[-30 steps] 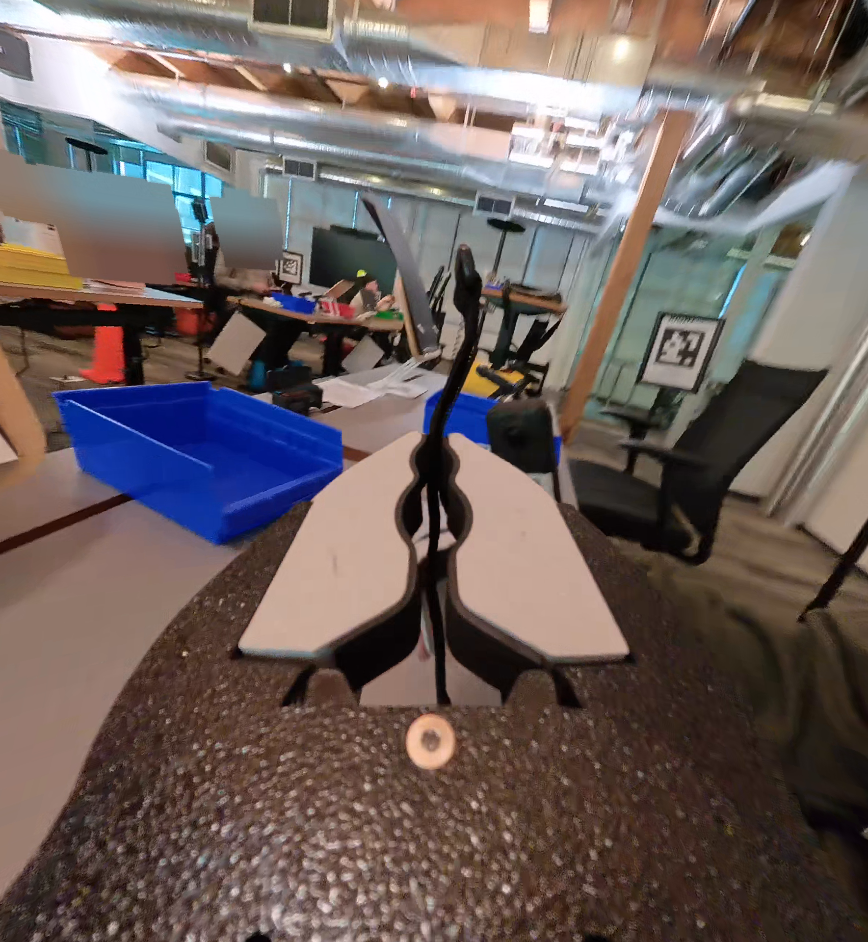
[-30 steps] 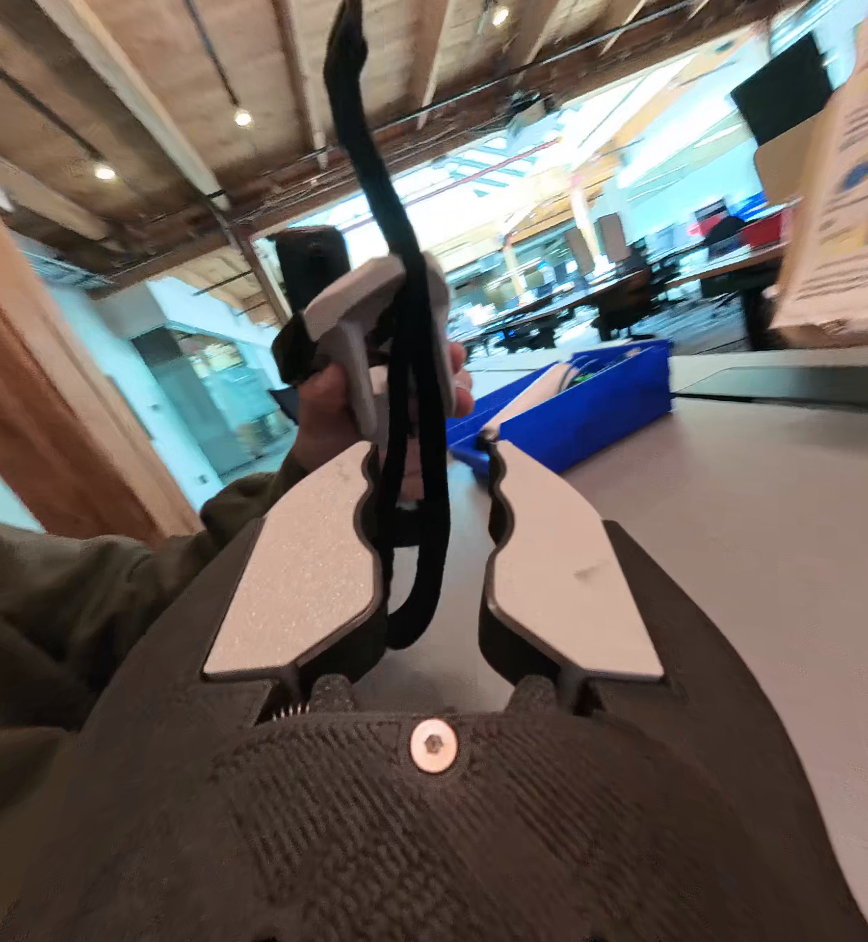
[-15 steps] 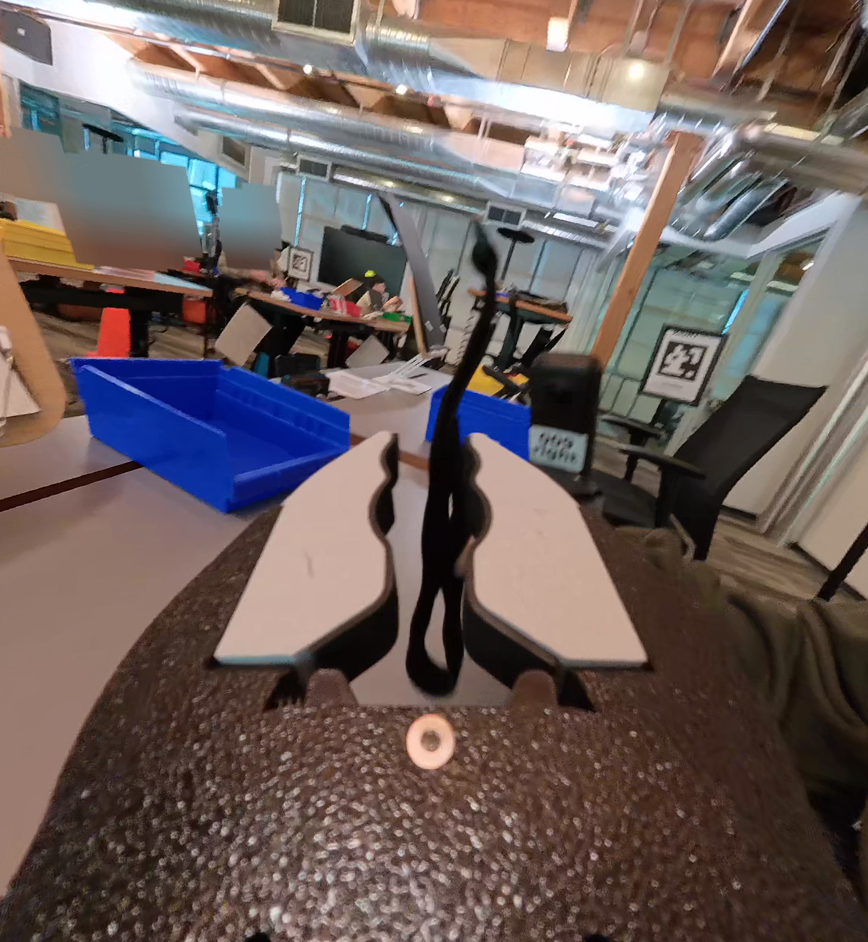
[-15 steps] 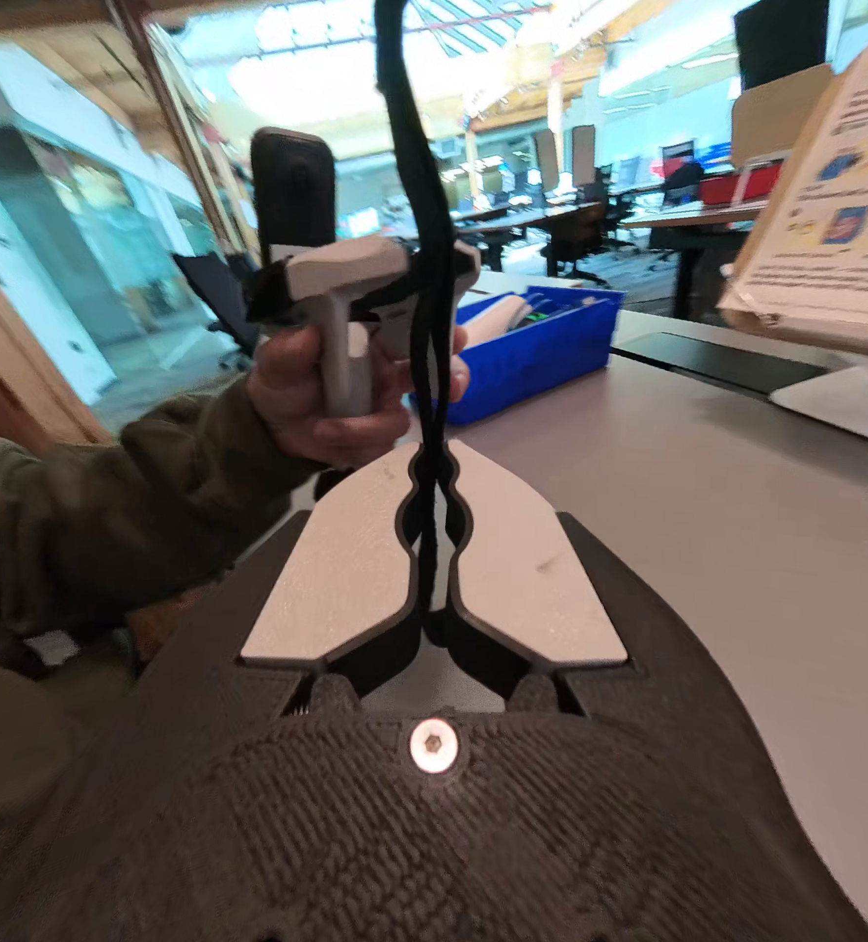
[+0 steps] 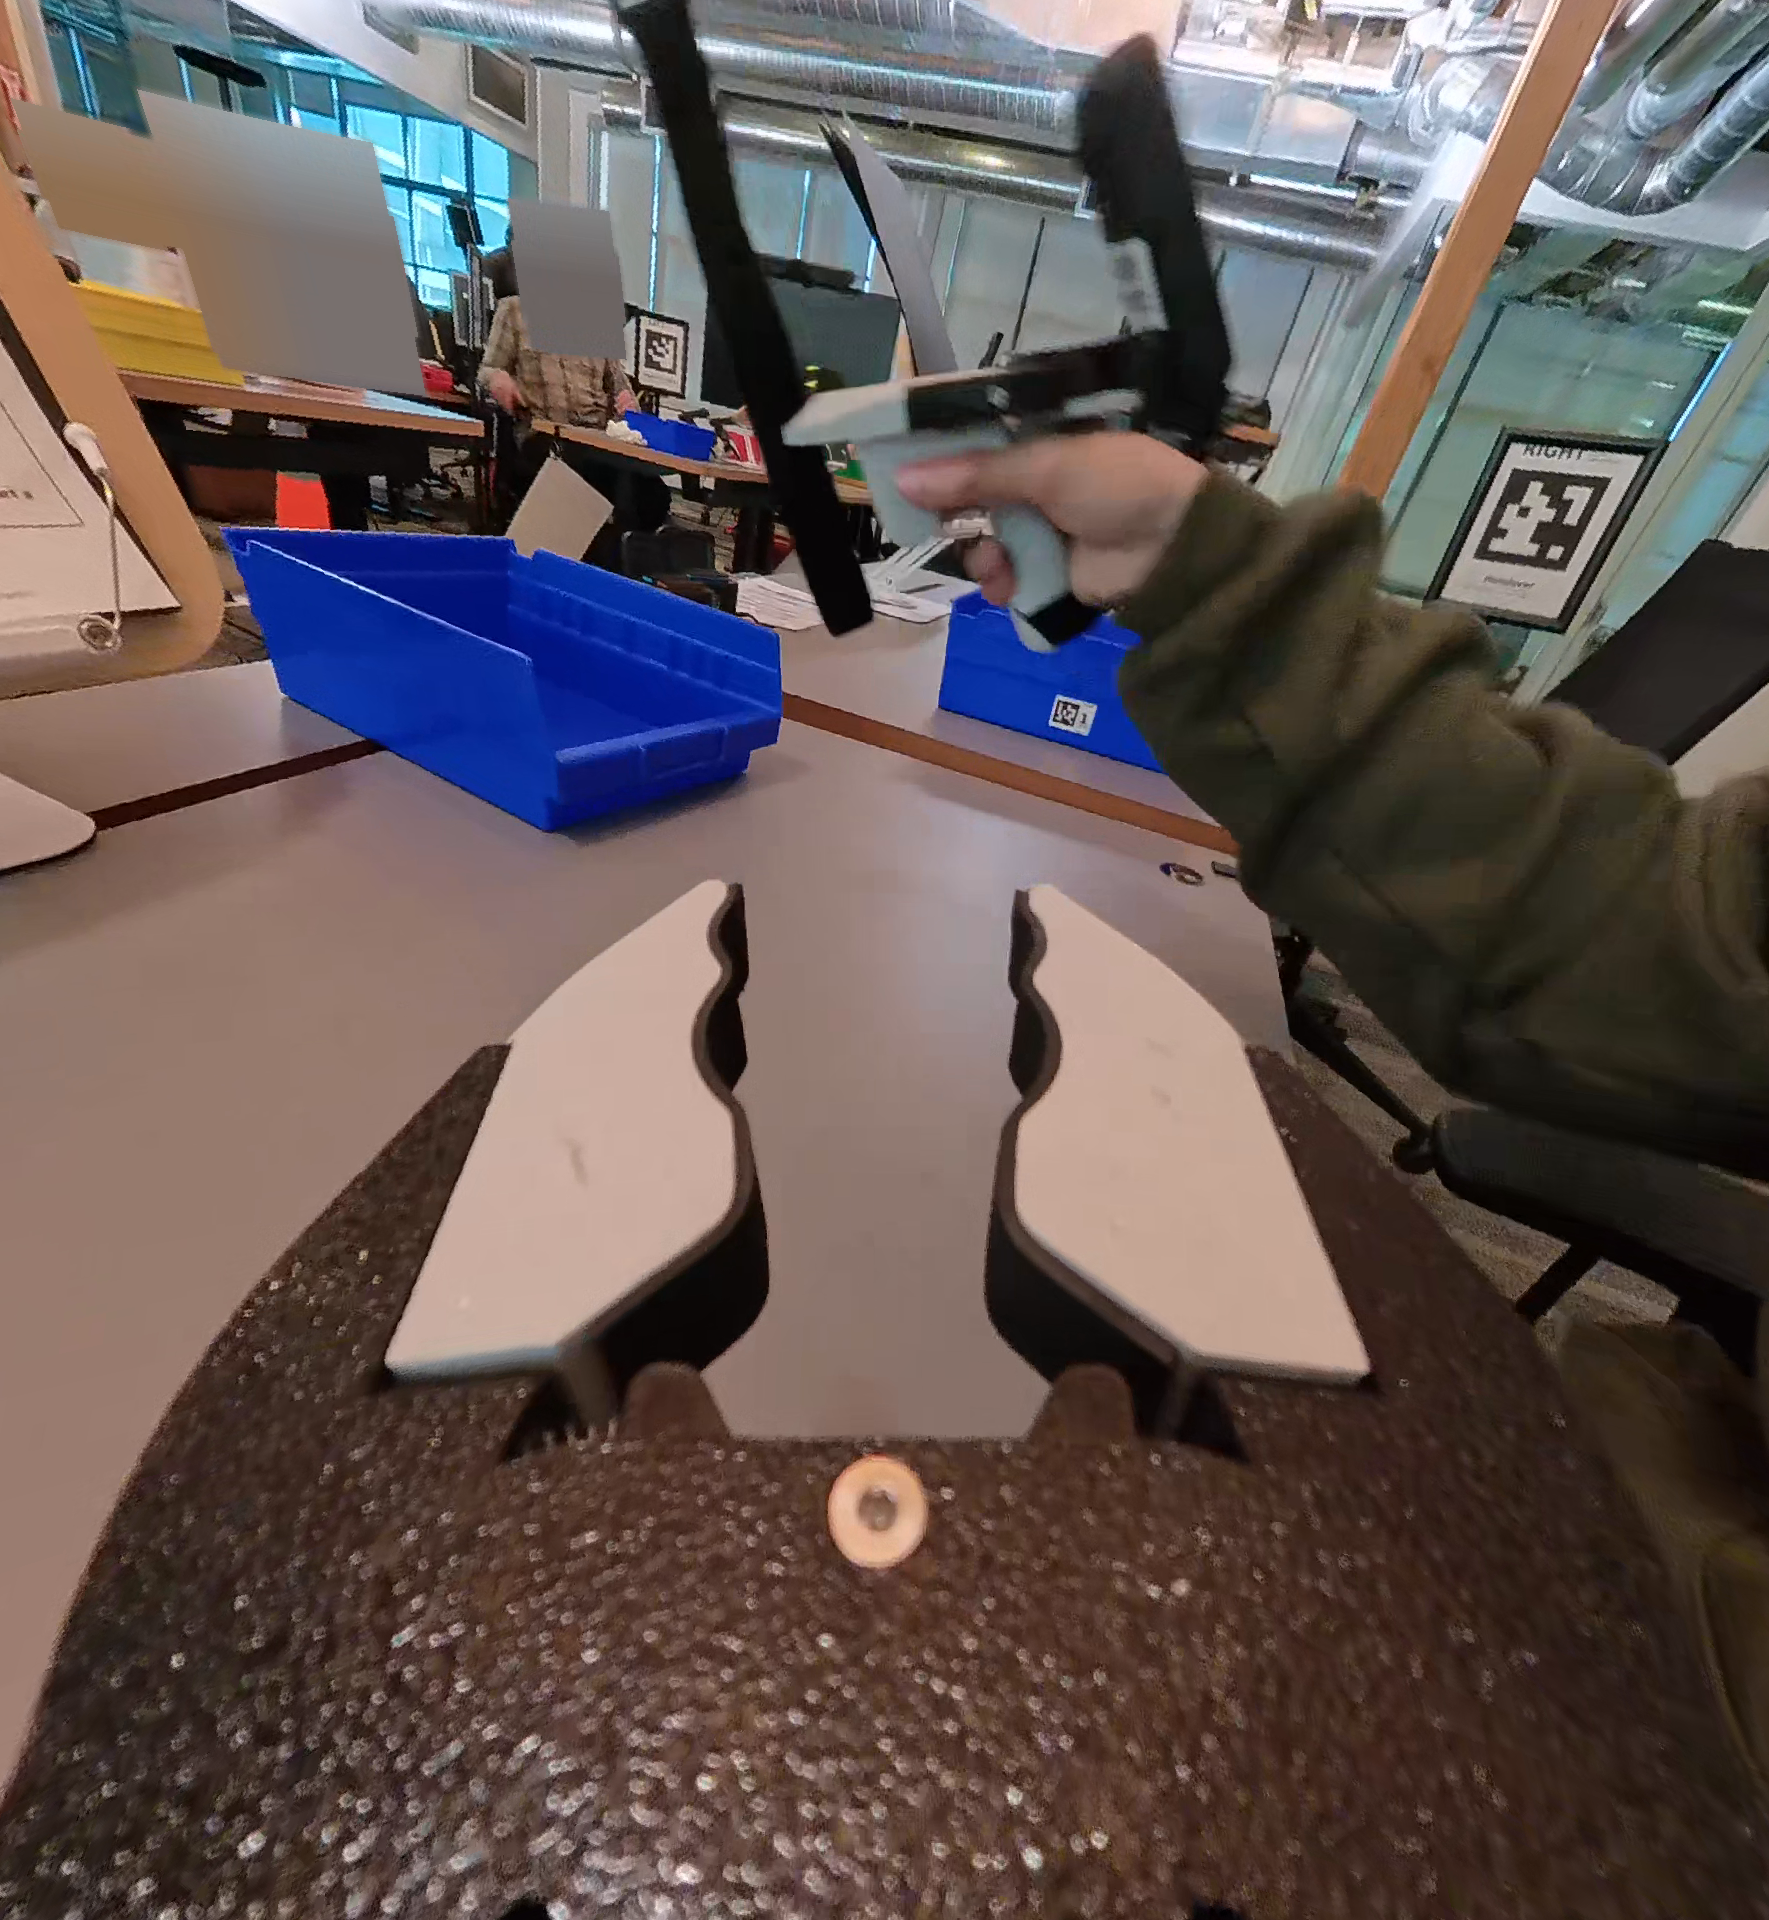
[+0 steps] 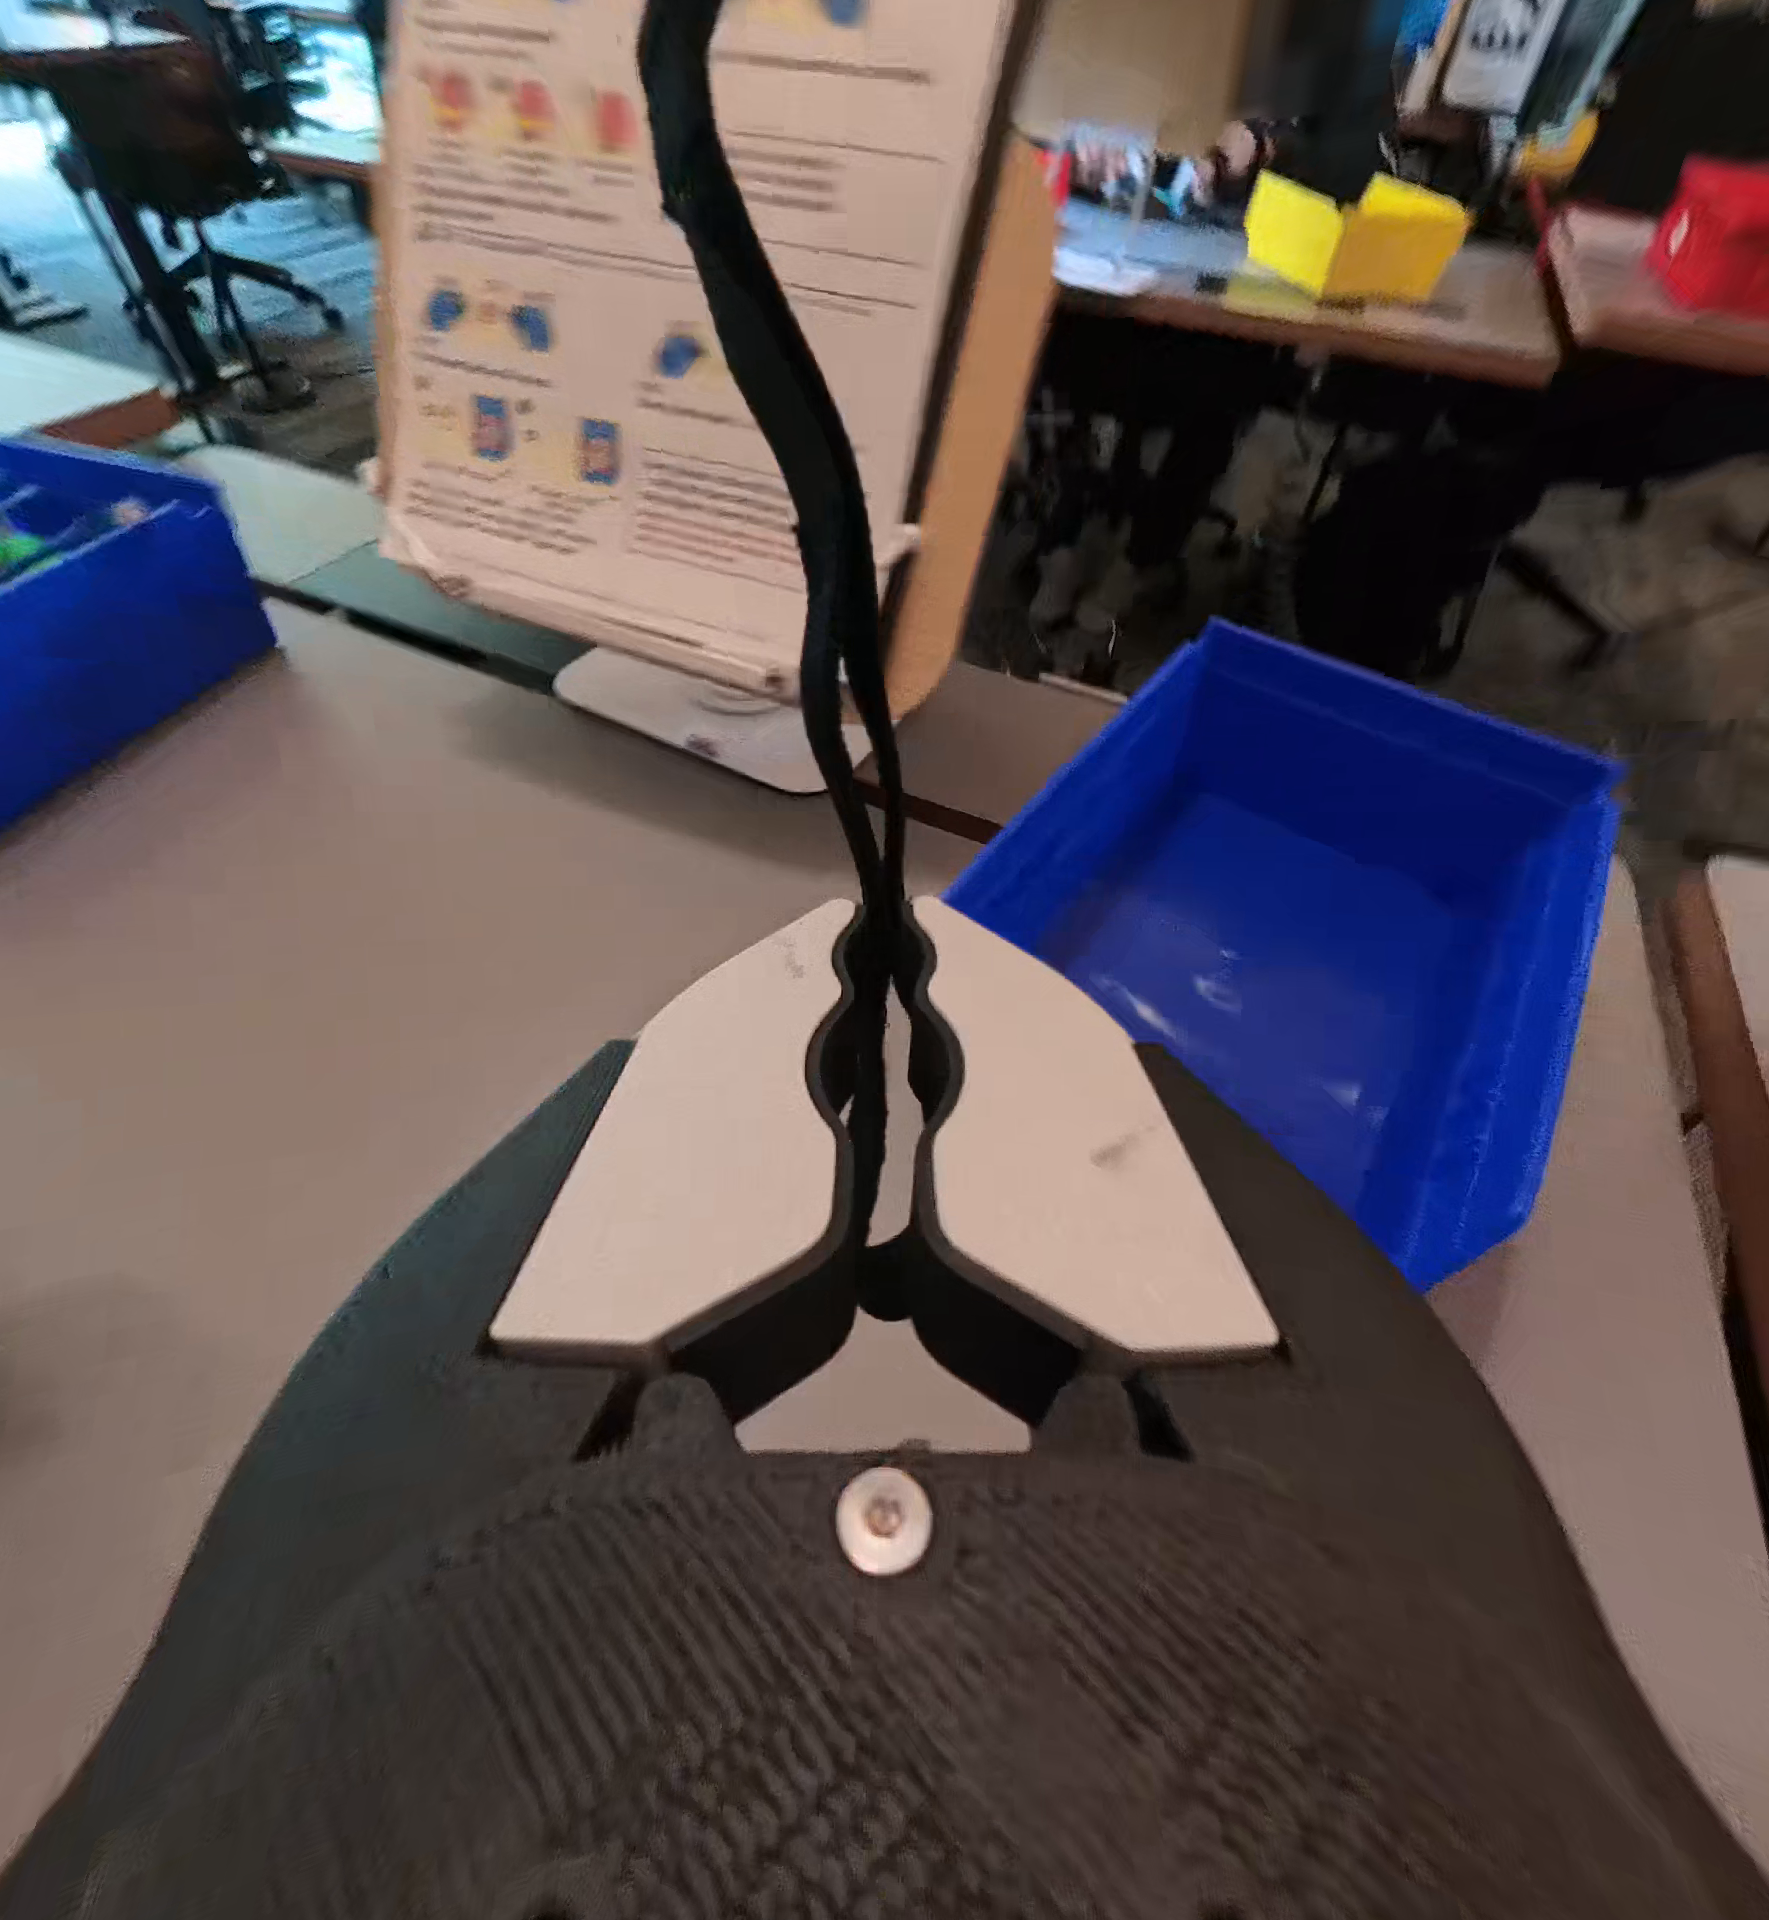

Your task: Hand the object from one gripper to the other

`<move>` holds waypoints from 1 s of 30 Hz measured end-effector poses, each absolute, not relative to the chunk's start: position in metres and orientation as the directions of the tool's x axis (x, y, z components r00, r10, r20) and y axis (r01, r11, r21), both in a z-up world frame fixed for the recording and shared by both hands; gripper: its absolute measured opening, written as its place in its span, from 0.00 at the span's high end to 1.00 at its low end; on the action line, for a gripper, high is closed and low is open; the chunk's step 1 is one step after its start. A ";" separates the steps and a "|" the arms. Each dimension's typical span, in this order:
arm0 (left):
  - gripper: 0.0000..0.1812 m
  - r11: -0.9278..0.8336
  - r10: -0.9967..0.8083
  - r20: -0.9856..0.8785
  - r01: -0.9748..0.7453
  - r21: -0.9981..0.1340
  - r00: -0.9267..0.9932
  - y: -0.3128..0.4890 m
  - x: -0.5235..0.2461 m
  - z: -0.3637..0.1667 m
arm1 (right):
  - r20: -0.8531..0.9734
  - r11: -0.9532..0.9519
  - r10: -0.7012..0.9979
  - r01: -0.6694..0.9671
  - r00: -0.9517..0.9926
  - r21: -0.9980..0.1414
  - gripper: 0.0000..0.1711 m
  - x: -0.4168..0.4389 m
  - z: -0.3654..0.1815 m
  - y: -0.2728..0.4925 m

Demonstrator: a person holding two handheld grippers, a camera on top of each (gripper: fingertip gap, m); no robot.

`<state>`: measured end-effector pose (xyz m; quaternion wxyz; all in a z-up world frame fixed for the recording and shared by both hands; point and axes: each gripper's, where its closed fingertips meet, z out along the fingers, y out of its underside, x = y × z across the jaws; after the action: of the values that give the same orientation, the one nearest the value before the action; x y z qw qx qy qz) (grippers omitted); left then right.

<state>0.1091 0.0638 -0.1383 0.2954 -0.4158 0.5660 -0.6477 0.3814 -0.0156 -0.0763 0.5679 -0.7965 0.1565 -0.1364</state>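
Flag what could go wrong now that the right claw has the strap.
1. The right claw pinches the black strap only near its lower end; the long free length could swing or slip out.
2. The blue bin sits close beside that claw, so the strap might snag its rim.

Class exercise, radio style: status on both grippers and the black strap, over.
Left gripper open, empty. Right gripper shut on black strap, strap standing upward. Handover done; empty blue bin beside right gripper, nothing blocking.

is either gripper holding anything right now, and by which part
The right gripper is shut on the black strap near its lower looped end. The left gripper is open and empty.
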 end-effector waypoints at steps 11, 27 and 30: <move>0.77 -0.238 -0.848 0.236 -0.056 -0.970 -0.475 0.086 0.096 -0.134 | -0.031 -0.455 -0.698 -0.476 0.716 -0.752 0.98 0.564 -0.170 -0.021; 0.77 -0.272 -0.900 0.268 -0.036 -0.962 -0.344 0.140 0.081 -0.134 | 0.367 -0.712 -0.660 -0.390 0.656 -0.584 0.78 0.598 -0.225 -0.036; 0.77 -0.258 -0.939 0.259 -0.032 -0.966 -0.227 0.168 0.073 -0.131 | 0.269 -0.633 -0.687 -0.374 0.675 -0.677 0.63 0.587 -0.213 -0.024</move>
<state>0.0734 0.1681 -0.1310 0.3685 -0.5007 0.4848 -0.6152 0.5866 -0.0239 -0.2129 0.2989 -0.8651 0.3067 -0.2612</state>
